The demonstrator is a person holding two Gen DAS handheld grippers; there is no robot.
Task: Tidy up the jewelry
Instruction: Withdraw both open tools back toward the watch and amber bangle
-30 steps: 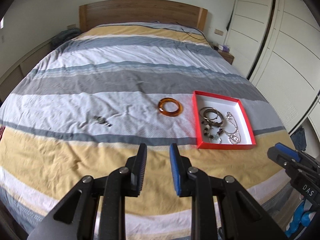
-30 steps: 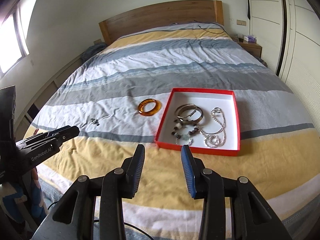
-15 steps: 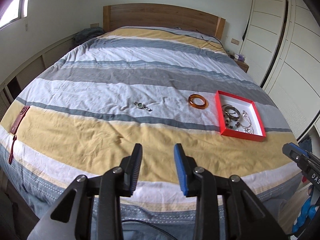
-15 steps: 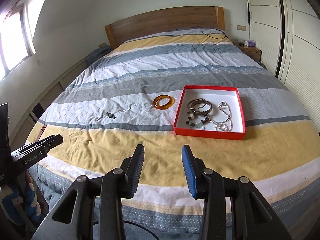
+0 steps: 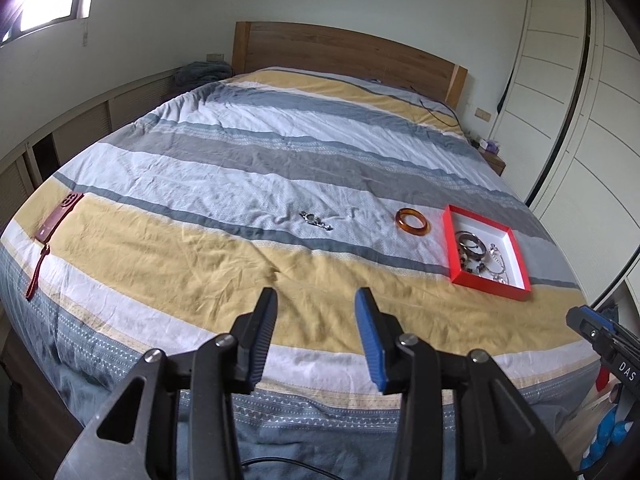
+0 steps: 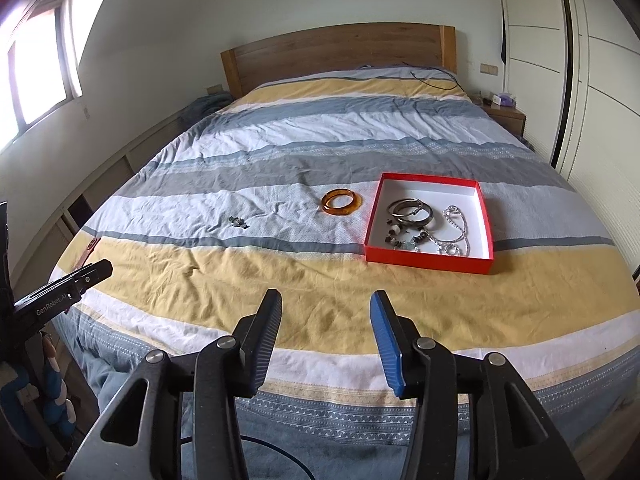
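A red box with a white inside (image 6: 482, 200) (image 5: 514, 240) lies on the striped bed and holds silver bangles (image 6: 410, 210), a bead bracelet and a silver chain. An amber bangle (image 6: 341, 202) (image 5: 413, 222) lies on the cover just left of the box. A small dark metal piece (image 6: 239, 222) (image 5: 316, 220) lies further left. My left gripper (image 5: 316, 312) is open and empty over the bed's foot edge. My right gripper (image 6: 326, 314) is open and empty, also back from the foot edge.
A dark red phone case with a strap (image 5: 56, 220) lies at the bed's left edge. A wooden headboard (image 6: 340, 52) stands at the far end, white wardrobes (image 6: 592, 80) to the right, a nightstand (image 6: 504, 114) beside them, low cabinets along the left wall.
Both grippers have pulled back and away from the bed, so the box and jewelry look smaller. The left view has swung left, showing the phone case. Both stay open.
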